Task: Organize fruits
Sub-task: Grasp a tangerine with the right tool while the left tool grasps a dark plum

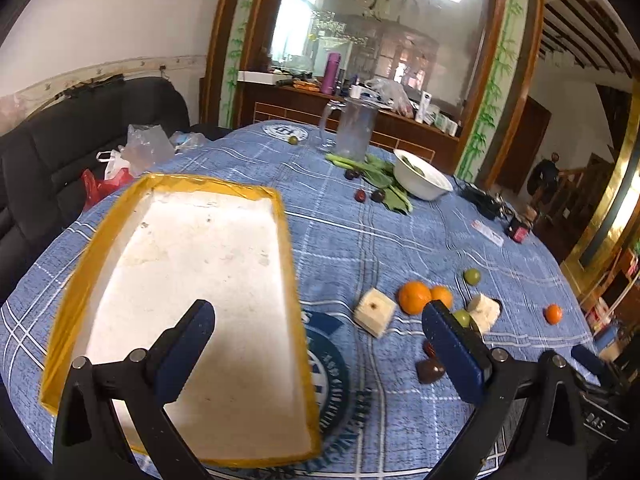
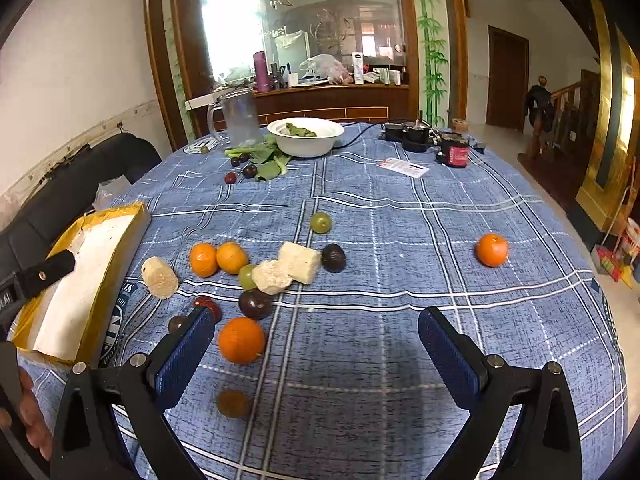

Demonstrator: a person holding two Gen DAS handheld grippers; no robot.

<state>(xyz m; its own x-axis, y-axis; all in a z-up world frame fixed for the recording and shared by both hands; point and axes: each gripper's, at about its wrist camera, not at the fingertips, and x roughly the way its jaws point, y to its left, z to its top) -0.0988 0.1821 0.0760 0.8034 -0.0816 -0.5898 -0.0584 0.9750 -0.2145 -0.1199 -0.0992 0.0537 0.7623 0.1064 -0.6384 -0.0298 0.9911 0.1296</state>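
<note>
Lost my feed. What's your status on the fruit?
Left gripper open over empty tray. Right gripper open, nearest orange beside its left finger. Fruit loose on table; foam blocks among it.

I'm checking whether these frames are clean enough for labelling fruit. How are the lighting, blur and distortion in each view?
Left wrist view: heavy fisheye bending of the table edge, dark corners, slight smear along the yellow-rimmed tray, window glare behind. Right wrist view: same bending, blown-out window, a soft shadow on the tablecloth between the fingers, yet the nearest orange reads sharp.
</note>
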